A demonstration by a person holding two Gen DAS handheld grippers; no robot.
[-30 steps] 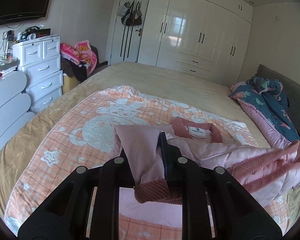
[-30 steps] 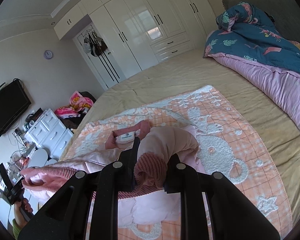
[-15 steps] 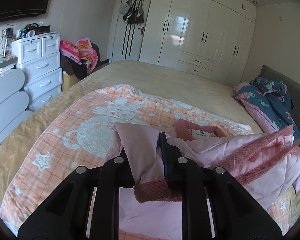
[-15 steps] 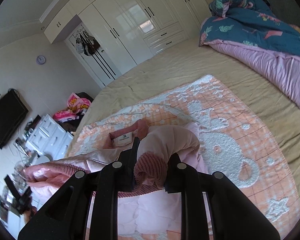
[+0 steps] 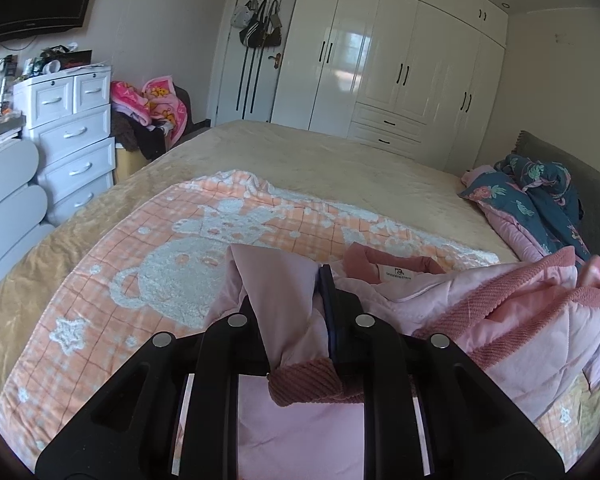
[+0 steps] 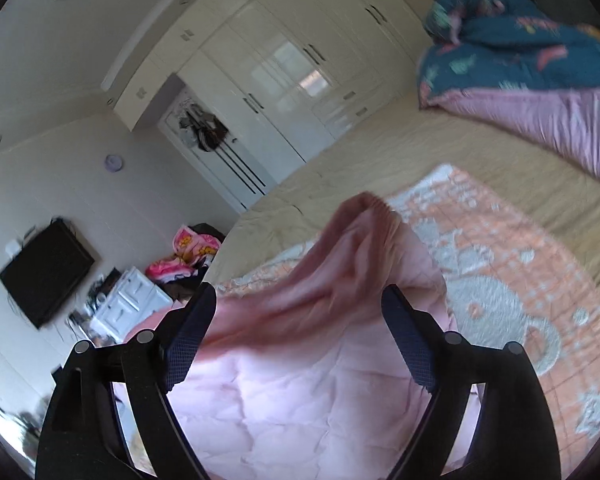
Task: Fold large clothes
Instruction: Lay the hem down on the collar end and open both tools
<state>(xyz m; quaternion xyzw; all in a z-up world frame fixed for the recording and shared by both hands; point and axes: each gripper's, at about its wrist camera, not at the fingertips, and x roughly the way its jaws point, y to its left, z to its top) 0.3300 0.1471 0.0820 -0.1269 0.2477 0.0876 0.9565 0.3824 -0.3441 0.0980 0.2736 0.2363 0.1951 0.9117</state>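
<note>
A pink padded jacket (image 5: pixel 500 320) with darker ribbed trim lies on the orange bear-print blanket (image 5: pixel 168 264) on the bed. My left gripper (image 5: pixel 296 312) is shut on one jacket sleeve, its ribbed cuff (image 5: pixel 312 384) hanging just behind the pads. In the right wrist view my right gripper (image 6: pixel 296 304) has its jaws opening wide. The other sleeve (image 6: pixel 352 248) is blurred and falls away between the spread fingers (image 6: pixel 408 340), touching neither pad. The jacket's quilted body (image 6: pixel 300 400) fills the space below them.
A teal floral quilt with pink lining (image 5: pixel 532 204) is heaped at the right of the bed. A white chest of drawers (image 5: pixel 72 136) and a pile of clothes (image 5: pixel 152 108) stand at the left. White wardrobes (image 5: pixel 400 64) line the far wall.
My right gripper has opened and let go of the sleeve cuff, which now flips away, blurred. My left gripper keeps its hold and has shifted slightly towards the bed.
</note>
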